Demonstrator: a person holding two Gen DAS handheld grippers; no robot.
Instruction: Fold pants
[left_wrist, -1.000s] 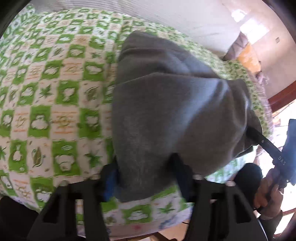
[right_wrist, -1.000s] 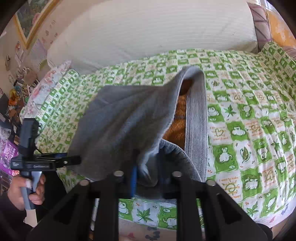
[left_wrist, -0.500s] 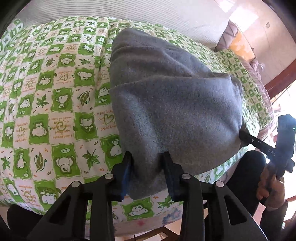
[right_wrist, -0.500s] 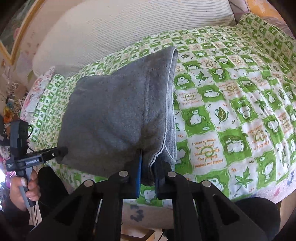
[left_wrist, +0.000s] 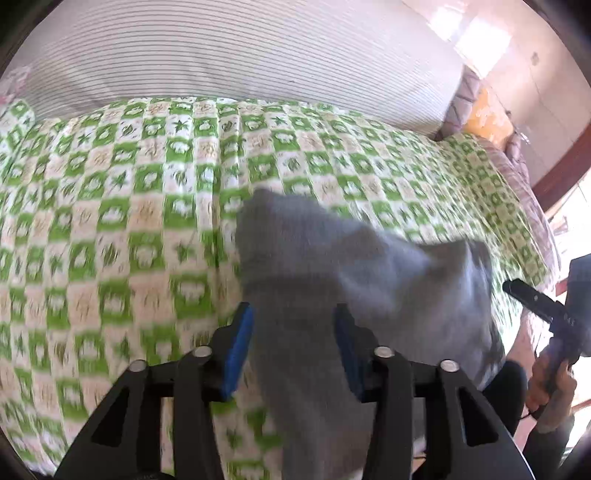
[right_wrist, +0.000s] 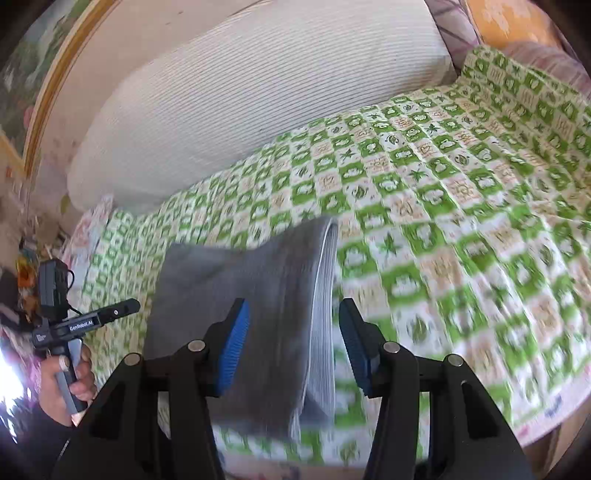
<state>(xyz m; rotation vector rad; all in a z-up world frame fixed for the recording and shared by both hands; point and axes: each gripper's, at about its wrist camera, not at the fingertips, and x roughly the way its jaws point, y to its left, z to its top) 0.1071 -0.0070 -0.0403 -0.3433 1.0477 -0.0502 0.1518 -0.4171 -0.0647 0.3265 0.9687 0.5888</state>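
Observation:
The grey pants (left_wrist: 369, 280) lie folded on the green checked bed cover (left_wrist: 110, 221), close to its front edge. My left gripper (left_wrist: 293, 347) straddles their near left corner with its jaws opening; cloth lies between the blue pads (left_wrist: 240, 347), which do not pinch it. My right gripper (right_wrist: 295, 343) straddles the ribbed waistband side of the pants (right_wrist: 240, 280), jaws opening too, with a gap at the right pad (right_wrist: 354, 343). Each view shows the other gripper held by a hand: the right gripper (left_wrist: 517, 290) and the left gripper (right_wrist: 125, 308).
A white striped bolster (left_wrist: 258, 55) (right_wrist: 258, 92) lies along the back of the bed cover (right_wrist: 443, 221). An orange cushion (left_wrist: 487, 118) sits at the far right corner. A framed picture (right_wrist: 44, 92) hangs at left. A dark wooden frame (left_wrist: 561, 166) stands right of the bed.
Both grippers were shut on the folded pants' near edge and have let go, jaws spread. Both pulled back from the bed, so the pants look smaller and farther off.

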